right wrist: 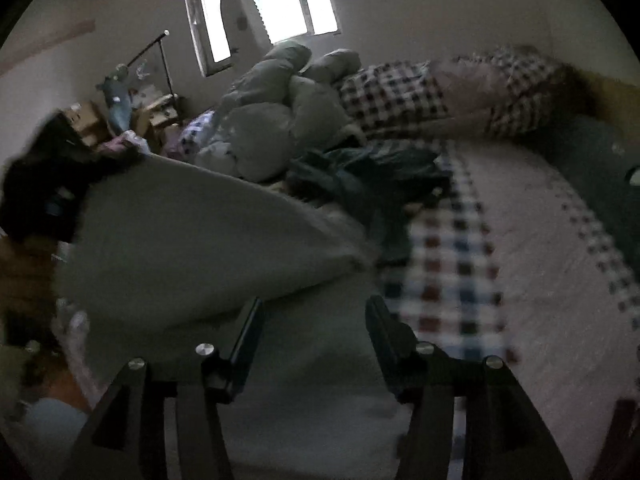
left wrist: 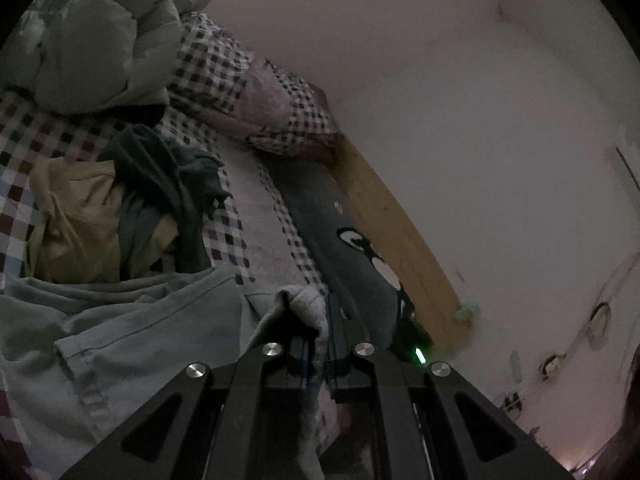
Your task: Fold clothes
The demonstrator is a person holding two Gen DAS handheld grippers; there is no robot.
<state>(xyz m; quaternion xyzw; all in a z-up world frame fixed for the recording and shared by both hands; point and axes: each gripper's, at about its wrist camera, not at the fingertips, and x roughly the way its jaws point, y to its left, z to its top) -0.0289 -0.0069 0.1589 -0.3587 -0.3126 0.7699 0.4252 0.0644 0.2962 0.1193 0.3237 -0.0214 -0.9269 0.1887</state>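
Left tool (left wrist: 310, 354) pinches pale garment (left wrist: 120, 340); right tool (right wrist: 314, 320) spread above it.

The pale green garment (left wrist: 120, 340) is soft matt cloth, a woven cotton by the look of it, with stitched seams and a fleecy, napped edge where the left tool (left wrist: 316, 344) pinches it. Both tools are matt black plastic with bright, polished metal screw heads; the right tool (right wrist: 314, 320) looks the same. The bed's sheet (left wrist: 224, 76) is a thin checked cloth, flat and dull. The duvet (left wrist: 104, 40) is puffy, smooth and slightly sheeny. The bed frame board (left wrist: 400, 240) is bare yellowish wood, unvarnished-looking. The wall (left wrist: 460, 80) is matt painted plaster.
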